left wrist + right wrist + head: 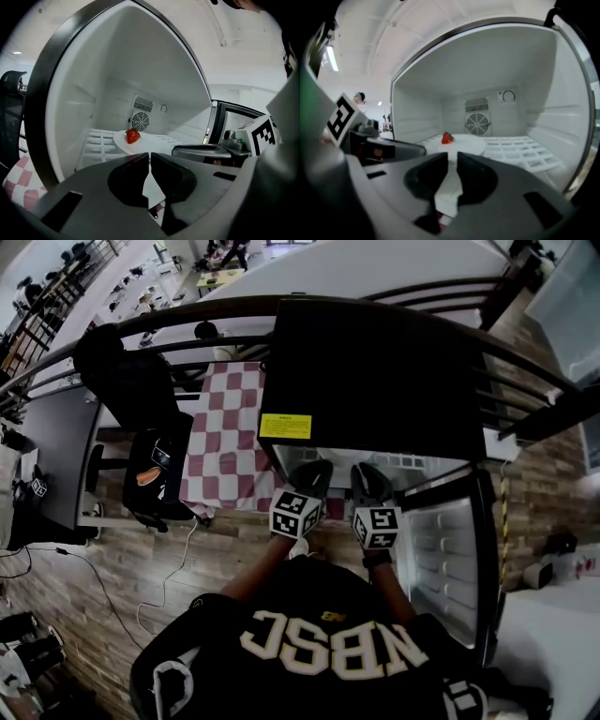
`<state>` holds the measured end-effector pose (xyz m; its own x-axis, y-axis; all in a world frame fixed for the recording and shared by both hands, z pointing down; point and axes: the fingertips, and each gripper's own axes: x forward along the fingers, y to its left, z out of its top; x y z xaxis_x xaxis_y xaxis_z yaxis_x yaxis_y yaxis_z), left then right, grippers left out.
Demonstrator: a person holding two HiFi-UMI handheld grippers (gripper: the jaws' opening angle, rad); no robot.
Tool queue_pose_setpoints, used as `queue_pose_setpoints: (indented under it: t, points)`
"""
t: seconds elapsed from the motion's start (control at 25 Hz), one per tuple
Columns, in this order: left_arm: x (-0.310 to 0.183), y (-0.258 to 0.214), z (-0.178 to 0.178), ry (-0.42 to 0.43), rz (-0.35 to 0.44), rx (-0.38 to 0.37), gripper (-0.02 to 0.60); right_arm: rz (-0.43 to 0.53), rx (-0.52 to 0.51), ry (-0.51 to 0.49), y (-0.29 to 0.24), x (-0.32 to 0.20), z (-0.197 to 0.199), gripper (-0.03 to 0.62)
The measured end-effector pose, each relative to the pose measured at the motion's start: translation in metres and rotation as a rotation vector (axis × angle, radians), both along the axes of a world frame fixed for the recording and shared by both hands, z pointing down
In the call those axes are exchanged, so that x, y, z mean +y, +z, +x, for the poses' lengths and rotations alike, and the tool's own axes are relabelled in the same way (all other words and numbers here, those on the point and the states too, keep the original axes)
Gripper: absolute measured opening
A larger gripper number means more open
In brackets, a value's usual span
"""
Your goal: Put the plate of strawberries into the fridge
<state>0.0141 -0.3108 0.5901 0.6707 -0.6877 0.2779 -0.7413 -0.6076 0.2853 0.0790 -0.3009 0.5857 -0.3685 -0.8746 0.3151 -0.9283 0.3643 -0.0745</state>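
A white plate (146, 142) with one red strawberry (133, 136) rests on the white wire shelf (515, 151) inside the open fridge (375, 381). The right gripper view shows the same plate (466, 143) and strawberry (447, 138) in front of the round fan (476, 124). My left gripper (150, 157) is just outside the compartment, its jaws closed to a thin slit with nothing between them. My right gripper (453, 158) is beside it, its jaws narrowly apart and empty. In the head view both grippers (314, 474) (370, 479) point into the fridge mouth, and the plate is hidden.
The fridge door (450, 549) hangs open at the right. Left of the fridge are a table with a red-and-white checked cloth (230, 427) and a black chair (155, 474). A curved dark railing (187, 320) runs behind. The floor is wood plank.
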Motion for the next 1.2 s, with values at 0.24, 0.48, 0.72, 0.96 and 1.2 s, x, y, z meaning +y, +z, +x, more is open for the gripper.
queue_pose_setpoints:
  t: [0.24,0.48,0.72,0.96,1.2]
  points:
    - [-0.015,-0.001,0.003,-0.005,-0.033,0.018,0.032,-0.015,0.043,0.017,0.001,-0.019,-0.001,0.064]
    - [-0.022,-0.001,0.006,-0.007,-0.038,0.022,0.032,-0.023,0.056,0.014,0.001,-0.029,-0.004,0.063]
    - [-0.018,-0.004,0.006,-0.014,-0.033,0.027,0.032,-0.012,0.042,0.012,-0.003,-0.027,-0.003,0.063]
    - [-0.004,-0.021,0.008,-0.023,0.025,0.023,0.032,0.014,0.015,0.015,-0.013,-0.012,0.004,0.063]
    - [0.020,-0.041,0.010,-0.041,0.034,0.087,0.032,0.045,-0.012,0.021,-0.031,0.018,0.015,0.044]
